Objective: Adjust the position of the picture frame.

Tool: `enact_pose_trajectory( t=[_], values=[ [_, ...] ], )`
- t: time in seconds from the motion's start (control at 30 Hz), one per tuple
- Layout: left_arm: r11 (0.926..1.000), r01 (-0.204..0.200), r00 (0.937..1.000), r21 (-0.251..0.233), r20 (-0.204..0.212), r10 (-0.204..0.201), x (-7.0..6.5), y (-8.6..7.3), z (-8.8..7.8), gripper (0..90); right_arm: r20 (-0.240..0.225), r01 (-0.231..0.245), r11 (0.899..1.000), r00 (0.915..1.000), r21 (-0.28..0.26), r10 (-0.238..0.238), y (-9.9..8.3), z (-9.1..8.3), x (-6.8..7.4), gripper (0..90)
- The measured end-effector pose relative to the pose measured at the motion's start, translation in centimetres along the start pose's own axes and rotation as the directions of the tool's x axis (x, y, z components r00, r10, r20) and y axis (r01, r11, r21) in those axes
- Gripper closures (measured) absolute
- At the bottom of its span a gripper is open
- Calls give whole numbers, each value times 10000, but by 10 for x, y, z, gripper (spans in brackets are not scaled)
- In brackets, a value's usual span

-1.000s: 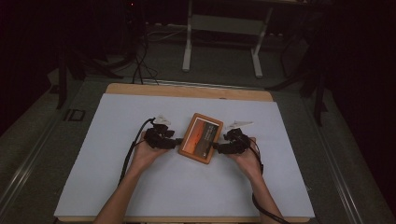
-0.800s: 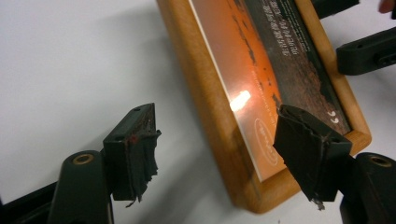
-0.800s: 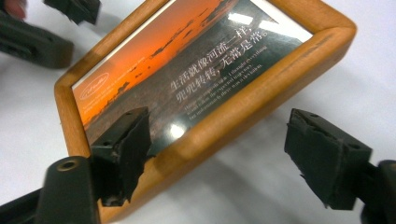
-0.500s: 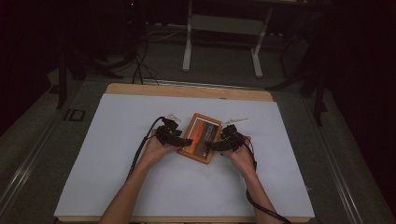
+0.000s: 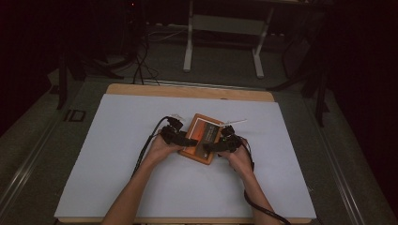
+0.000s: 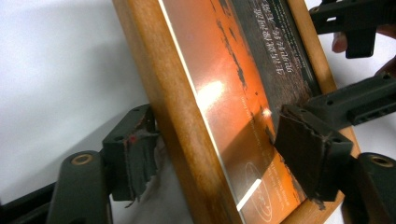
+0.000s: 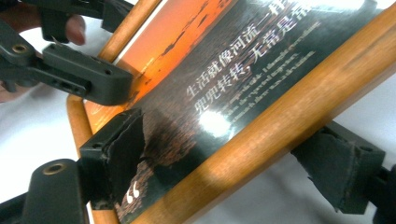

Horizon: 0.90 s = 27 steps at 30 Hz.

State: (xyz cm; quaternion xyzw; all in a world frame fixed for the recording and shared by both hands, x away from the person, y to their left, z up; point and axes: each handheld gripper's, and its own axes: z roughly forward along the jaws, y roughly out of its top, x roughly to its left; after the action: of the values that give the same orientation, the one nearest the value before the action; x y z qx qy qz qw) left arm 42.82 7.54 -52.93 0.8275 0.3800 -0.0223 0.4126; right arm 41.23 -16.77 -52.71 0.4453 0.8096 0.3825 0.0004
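High view: both claws have closed in from the frame's sides over the last second; the left claw (image 5: 187, 140) and right claw (image 5: 210, 148) now grip the wooden picture frame (image 5: 202, 138) at mid-table (image 5: 117, 140), seemingly ready to lift.

Left gripper view: jaws straddle the frame's rail (image 6: 173, 107).

Right gripper view: likewise clamped; nothing obstructs.
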Motion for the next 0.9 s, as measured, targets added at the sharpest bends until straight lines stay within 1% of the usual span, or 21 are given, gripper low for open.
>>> enact_pose_trajectory(
  t=[0.03, 0.13, 0.23, 0.4, 0.43, 0.5, 0.6, 0.67, 0.8, 0.83, 0.87, 0.9],
  values=[
    [10000, 40, 10000, -11, 41, -40, 0, 0, 0, 292, -69, -27, 10000, 10000, -23, 27, -1, 0, 0, 181],
    [9998, 204, 9992, 15, 348, -205, 4, 0, 2, 292, -68, -83, 10000, 9999, -30, 83, -1, 0, 0, 193],
    [9995, 288, 9977, 110, 609, -294, 6, 0, 5, 281, -159, -258, 9997, 9995, -4, 258, 0, -1, -2, 216],
    [9988, 385, 9977, 306, 549, -402, 5, 3, 4, 286, -385, -566, 9980, 9977, -271, 555, -2, -3, -6, 264],
    [9985, 465, 9973, 291, 558, -481, 5, 3, 4, 293, -447, -668, 9973, 9969, -315, 653, -2, -3, -7, 277],
    [9987, 480, 9973, 194, 548, -490, 5, 2, 3, 300, -561, -786, 9961, 9955, -388, 764, -2, -4, -9, 301],
    [9993, 374, 9981, 27, 484, -375, 3, 2, -3, 329, -774, -898, 9943, 9934, -582, 852, -2, -9, -11, 365],
    [9996, 207, 9991, -171, 382, -200, 0, 1, -8, 352, -905, -774, 9945, 9934, -710, 709, -1, -13, -10, 396],
    [9981, -135, 9998, -603, 152, 144, -8, -3, -21, 409, -997, -171, 9964, 9950, -836, 87, 3, -20, -1, 440],
    [9981, -135, 9998, -603, 152, 144, -8, -3, -21, 427, -997, -171, 9964, 9950, -836, 87, 3, -20, -1, 440],
    [9967, -350, 9994, -727, 23, 353, -11, -6, -28, 427, -1033, -21, 9960, 9946, -895, -72, 3, -22, 1, 455],
    [9960, -411, 9992, -797, -41, 409, -13, -7, -31, 457, -1022, 202, 9946, 9943, -1014, -306, 5, -27, 7, 487]
  ],
)
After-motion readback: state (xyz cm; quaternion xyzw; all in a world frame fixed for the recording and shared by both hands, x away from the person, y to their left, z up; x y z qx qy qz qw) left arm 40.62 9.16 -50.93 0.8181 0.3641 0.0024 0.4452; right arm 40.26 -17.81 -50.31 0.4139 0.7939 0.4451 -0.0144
